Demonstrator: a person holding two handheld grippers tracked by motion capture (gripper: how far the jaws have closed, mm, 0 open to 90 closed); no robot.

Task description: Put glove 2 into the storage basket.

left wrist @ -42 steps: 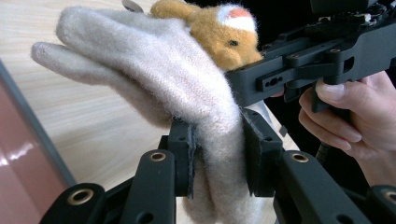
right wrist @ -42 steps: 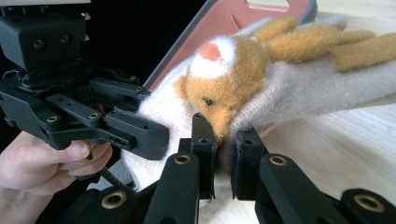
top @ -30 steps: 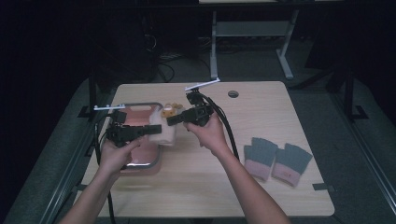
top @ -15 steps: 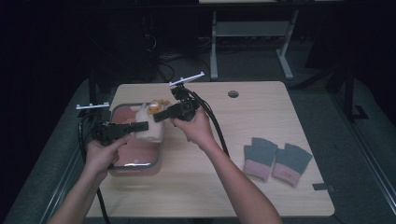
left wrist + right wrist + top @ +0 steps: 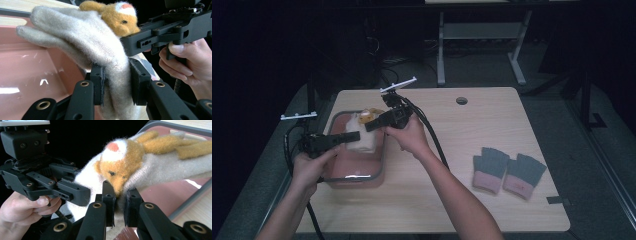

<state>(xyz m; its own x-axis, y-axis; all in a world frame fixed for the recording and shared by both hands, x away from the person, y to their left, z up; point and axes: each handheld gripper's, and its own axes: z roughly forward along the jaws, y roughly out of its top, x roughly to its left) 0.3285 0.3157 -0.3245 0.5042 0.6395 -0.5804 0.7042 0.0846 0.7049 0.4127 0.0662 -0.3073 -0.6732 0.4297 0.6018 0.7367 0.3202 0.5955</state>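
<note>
1. The left hand-held gripper (image 5: 116,86) has its two black jaws clamped on the cuff end of a cream-white fuzzy knitted glove with an orange plush animal face (image 5: 82,42); the wool is pinched between the pads.
2. From that grip, in the left gripper view, the glove's long axis runs up and away from the jaws, and its fingers spread to the upper left above the tray.
3. The right hand-held gripper (image 5: 120,206) is closed on the same glove, its jaws nearly together on a fold of wool just under the orange face (image 5: 120,167), which has a white forehead with a pink spot.
4. In the right gripper view the glove stretches away to the right, its orange-topped fingers pointing toward the tray's rim.
5. In the high view the left hand-held gripper (image 5: 354,136) and the right hand-held gripper (image 5: 369,125) meet at the glove (image 5: 362,137), which is held up between them, above the tray.
6. The pink shallow rectangular tray with a grey rim (image 5: 357,176) sits on the left part of the light wooden desk (image 5: 452,200).
7. A pair of grey knitted gloves with pink cuffs (image 5: 508,171) lies flat on the desk, well apart to the right.
8. A black cable (image 5: 432,140) trails from the right hand-held gripper across the desk.
</note>
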